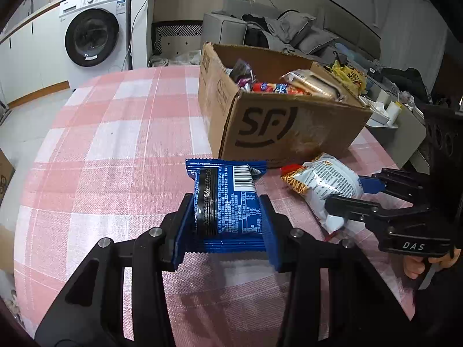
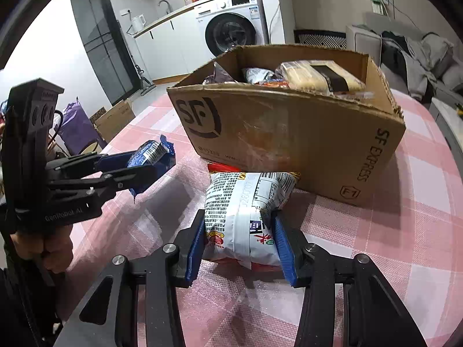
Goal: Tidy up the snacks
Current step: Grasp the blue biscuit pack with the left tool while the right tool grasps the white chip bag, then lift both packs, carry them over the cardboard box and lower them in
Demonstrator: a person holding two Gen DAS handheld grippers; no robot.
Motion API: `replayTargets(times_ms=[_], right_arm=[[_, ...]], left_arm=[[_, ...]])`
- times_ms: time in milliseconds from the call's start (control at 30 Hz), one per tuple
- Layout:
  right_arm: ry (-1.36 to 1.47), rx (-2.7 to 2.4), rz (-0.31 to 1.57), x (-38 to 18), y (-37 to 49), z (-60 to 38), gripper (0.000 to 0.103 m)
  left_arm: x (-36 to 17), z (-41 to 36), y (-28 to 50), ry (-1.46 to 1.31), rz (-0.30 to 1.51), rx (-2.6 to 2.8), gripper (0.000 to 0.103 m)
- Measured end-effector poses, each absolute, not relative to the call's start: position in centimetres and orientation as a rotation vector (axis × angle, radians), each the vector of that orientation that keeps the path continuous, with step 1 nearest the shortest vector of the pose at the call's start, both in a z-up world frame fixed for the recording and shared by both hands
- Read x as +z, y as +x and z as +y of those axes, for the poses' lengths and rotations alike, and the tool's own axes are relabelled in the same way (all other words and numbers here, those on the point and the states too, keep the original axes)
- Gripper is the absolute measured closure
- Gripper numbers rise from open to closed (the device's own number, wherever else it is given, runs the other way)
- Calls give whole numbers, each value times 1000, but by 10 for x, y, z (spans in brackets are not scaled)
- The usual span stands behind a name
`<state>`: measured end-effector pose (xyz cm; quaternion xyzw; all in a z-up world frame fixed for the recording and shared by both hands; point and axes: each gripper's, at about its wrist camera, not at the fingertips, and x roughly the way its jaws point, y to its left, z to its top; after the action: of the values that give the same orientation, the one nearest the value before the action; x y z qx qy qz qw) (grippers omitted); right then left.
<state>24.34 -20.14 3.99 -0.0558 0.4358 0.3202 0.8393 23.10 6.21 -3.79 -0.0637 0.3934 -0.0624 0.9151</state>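
Gripping a snack in each hand, you have both tools down over the pink checked desk (image 1: 115, 150). Your left gripper (image 1: 228, 217) has its 2 blue-padded fingers (image 1: 185, 225) pressed against the sides of a blue snack packet (image 1: 228, 199), barcode side up. In the right wrist view that packet (image 2: 150, 156) sits clear of the cloth, with a shadow on the desk beneath it. Your right gripper (image 2: 240, 240) pinches a white snack bag (image 2: 243, 211) with its own blue fingers (image 2: 195, 245), 1 on each side of the bag's near end. The bag's far end, red and yellow at the seam, lies just beside the front wall of the cardboard box (image 2: 289, 138). Whether the bag touches the box you cannot tell from either view.

The box stands open on the desk, printed with a large SF logo on its near wall. Inside it lie several snacks already: a pale wrapped pack with a dark band (image 2: 321, 79), a purple packet and some red ones. A yellow bag (image 1: 348, 78) shows at the box's far right side in the left wrist view.

Behind the desk stand a white washing machine (image 1: 95, 29) and a grey sofa (image 1: 289, 31) heaped with clothes.
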Motion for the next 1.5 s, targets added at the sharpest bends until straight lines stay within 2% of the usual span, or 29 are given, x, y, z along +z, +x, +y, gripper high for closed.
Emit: replayTargets(times_ms=[800,1500], right_arm=[[-26,689,746,126,220,-245,58],[40,608,636,191,248,-260,58]], left_arm=[[40,45,191,-157,618,-151,62],[101,27,217,-131,536,-135,62]])
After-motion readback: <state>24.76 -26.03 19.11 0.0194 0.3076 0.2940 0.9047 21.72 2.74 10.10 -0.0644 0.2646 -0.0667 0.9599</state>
